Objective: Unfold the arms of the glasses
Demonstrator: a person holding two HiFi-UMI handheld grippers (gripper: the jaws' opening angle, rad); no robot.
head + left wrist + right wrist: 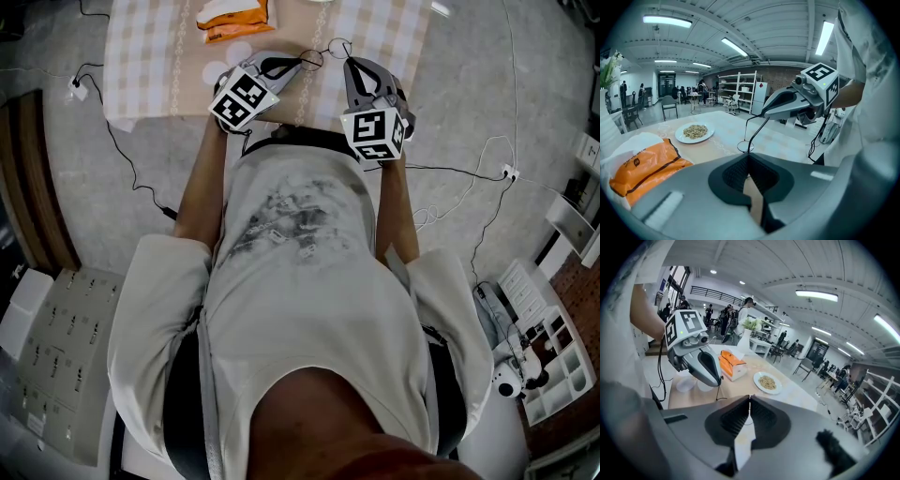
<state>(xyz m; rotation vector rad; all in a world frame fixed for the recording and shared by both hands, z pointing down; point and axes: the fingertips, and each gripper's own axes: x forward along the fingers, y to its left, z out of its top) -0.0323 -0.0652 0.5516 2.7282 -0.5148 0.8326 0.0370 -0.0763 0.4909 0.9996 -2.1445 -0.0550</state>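
Note:
The glasses [311,59] are a thin black wire frame with round lenses, held in the air over the near edge of the table [150,66]. My left gripper [300,63] is shut on one end of the frame. My right gripper [346,59] is shut on the other end, a little to the right. In the left gripper view one round lens [745,147] hangs just past my shut jaws, and a thin arm runs up to the right gripper [765,115]. In the right gripper view the left gripper [720,377] holds a dangling piece of the wire frame [719,389].
An orange packet [232,19] lies farther back on the checked tablecloth, and a white plate of food [695,132] stands beyond it. Clear cups [684,385] and a white vase [744,341] stand on the table. Cables [122,150] trail over the floor.

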